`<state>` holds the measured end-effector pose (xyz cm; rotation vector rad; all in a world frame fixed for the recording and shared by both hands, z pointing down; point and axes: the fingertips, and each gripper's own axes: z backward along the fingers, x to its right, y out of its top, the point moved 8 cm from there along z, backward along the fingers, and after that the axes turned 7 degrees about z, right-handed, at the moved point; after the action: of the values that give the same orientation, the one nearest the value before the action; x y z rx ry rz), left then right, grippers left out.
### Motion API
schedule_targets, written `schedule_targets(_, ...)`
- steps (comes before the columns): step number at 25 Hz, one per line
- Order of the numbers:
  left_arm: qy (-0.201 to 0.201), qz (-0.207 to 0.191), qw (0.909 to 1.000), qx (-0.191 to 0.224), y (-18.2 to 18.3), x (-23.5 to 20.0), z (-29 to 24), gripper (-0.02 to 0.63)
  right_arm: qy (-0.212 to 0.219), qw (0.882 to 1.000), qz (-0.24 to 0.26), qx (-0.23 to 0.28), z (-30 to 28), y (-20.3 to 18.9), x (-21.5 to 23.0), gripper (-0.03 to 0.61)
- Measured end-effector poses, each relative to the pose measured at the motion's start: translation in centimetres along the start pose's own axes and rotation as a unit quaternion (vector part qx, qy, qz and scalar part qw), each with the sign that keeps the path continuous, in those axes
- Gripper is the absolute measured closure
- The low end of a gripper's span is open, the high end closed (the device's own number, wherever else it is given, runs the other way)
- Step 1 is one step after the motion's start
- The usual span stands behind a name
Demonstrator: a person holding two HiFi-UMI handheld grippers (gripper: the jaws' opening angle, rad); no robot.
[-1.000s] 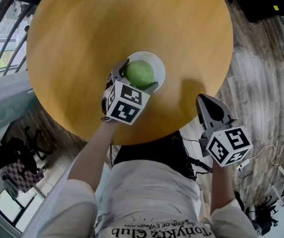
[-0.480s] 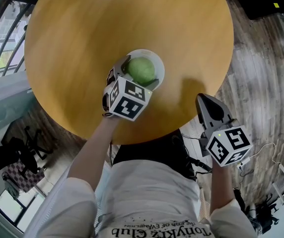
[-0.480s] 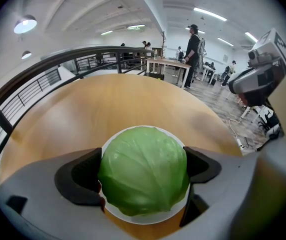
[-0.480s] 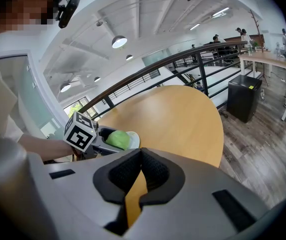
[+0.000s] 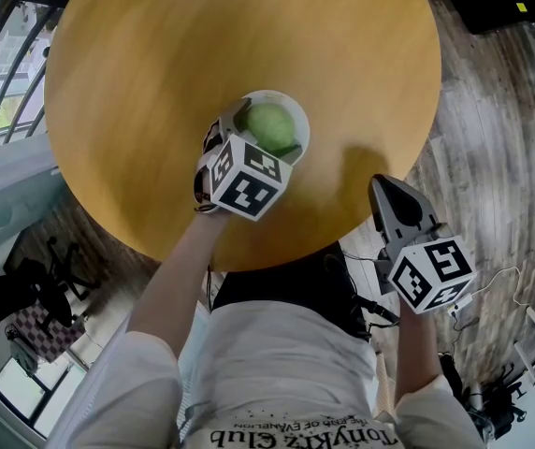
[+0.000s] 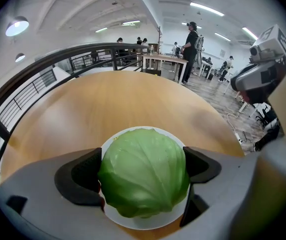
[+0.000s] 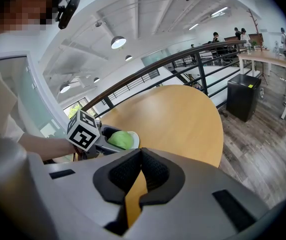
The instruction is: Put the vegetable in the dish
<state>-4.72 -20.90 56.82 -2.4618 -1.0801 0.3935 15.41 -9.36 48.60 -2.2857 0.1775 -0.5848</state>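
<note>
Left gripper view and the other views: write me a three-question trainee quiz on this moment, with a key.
1. True or false: the left tool has the cabbage between its jaws.
2. Seen from above, the cabbage lies where relative to the white dish? A: beside it, on bare wood. B: within its rim. C: underneath it.
3. Fill in: the right tool has its jaws ____ and holds nothing.

Key: 1 true; 2 B; 3 together.
</note>
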Motion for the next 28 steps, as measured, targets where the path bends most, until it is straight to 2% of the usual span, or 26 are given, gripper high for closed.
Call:
schedule_targets(9,-0.006,0.001,1.0000,-0.006,0.1,0.0,-0.2,0.115,0.002,1.000,-0.002,0.002,0.0,-0.2,0.1,0.562)
schedule_targets(17,0.001,-0.018,0.9998,0.001,0.3,0.1,-0.1,0.114,0.005,1.000,0.000,0.000,0.0,-0.1,0.0,0.561)
schedule_targets(28,0.009,0.009,0.9987,0.049,1.2,0.7,4.7,0.115,0.015,0.999,0.029,0.005,1.7,1.4,-0.6,0.562)
